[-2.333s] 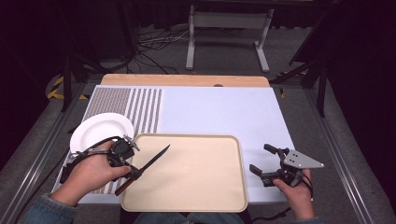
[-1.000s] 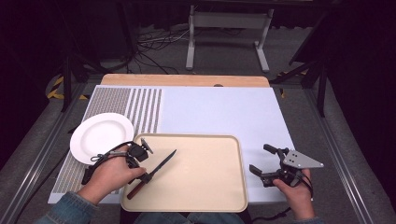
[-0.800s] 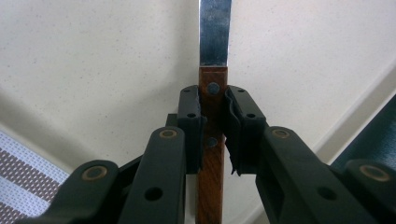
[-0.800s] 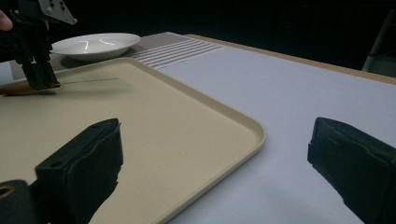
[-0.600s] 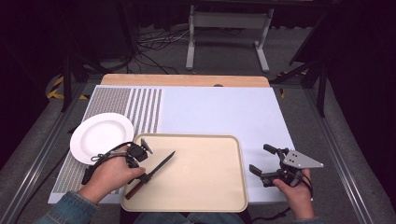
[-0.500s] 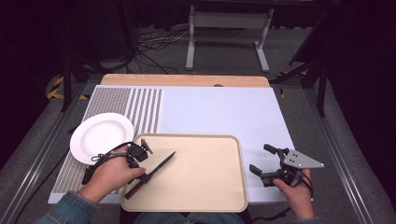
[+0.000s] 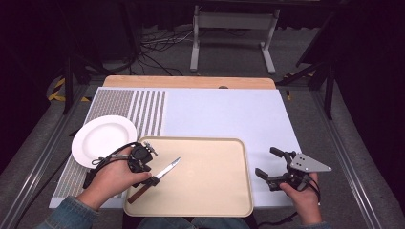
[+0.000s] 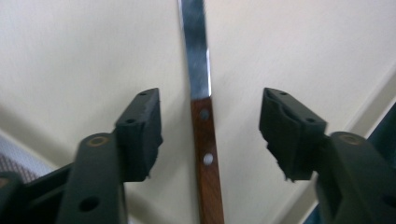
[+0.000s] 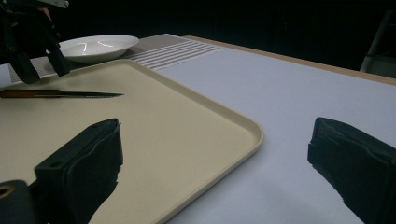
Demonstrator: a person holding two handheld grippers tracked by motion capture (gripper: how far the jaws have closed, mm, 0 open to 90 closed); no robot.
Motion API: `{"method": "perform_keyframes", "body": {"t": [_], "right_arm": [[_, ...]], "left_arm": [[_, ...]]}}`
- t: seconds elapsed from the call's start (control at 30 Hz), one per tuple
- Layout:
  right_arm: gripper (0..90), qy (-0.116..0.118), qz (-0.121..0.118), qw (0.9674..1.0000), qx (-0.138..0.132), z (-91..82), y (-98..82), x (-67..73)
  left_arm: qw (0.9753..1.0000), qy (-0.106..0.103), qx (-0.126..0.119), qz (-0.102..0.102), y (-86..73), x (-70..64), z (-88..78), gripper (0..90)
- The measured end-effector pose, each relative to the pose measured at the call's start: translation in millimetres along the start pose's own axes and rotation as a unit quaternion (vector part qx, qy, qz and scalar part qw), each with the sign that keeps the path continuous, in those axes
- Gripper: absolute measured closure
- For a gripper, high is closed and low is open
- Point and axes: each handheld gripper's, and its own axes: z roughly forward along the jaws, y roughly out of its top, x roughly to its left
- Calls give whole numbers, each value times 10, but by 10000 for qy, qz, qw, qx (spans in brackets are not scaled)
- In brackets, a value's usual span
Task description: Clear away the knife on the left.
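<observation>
A knife with a brown wooden handle [image 7: 168, 168] lies slanted on the left part of the beige tray [image 7: 210, 191]. My left gripper [image 7: 145, 174] hovers over the handle, open. In the left gripper view the handle [image 8: 205, 140] runs up the gap between the jaws [image 8: 212, 109], touching neither. My right gripper [image 7: 267, 162] rests low over the white table just right of the tray, open and holding nothing. In the right gripper view its jaws [image 9: 219, 154] frame the tray's corner [image 9: 163, 140], with the knife [image 9: 60, 94] and the left gripper [image 9: 28, 42] farther off.
A white plate [image 7: 102, 138] sits on the striped mat left of the tray, close behind the left hand; it also appears as the plate [image 9: 98, 46] in the right gripper view. The white table surface [image 7: 229, 114] stretches beyond the tray.
Since 2.3 s ago the left gripper carried the knife rightward from the tray's left edge onto the tray and let it go. Nothing has shifted over the last second. The right gripper stayed still.
</observation>
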Motion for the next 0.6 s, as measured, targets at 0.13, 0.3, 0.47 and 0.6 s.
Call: {"method": "perform_keyframes", "body": {"t": [0.13, 0.3, 0.47, 0.6], "right_arm": [[37, 3, -13, 10000, -15, 1, -1, -4], [35, 23, -17, 10000, -8, -6, 0, -4], [35, 28, -19, 10000, -14, -5, 0, -6], [34, 35, -16, 10000, -11, -9, 2, -3]], "left_arm": [[9977, -11, -380, 560, 34, -70, 11, 356], [9922, -70, -414, 1170, 72, -130, 46, 595], [9889, -173, -358, 1433, 71, -143, 129, 846], [9891, -61, -134, 1468, 61, -145, 196, 900]]}}
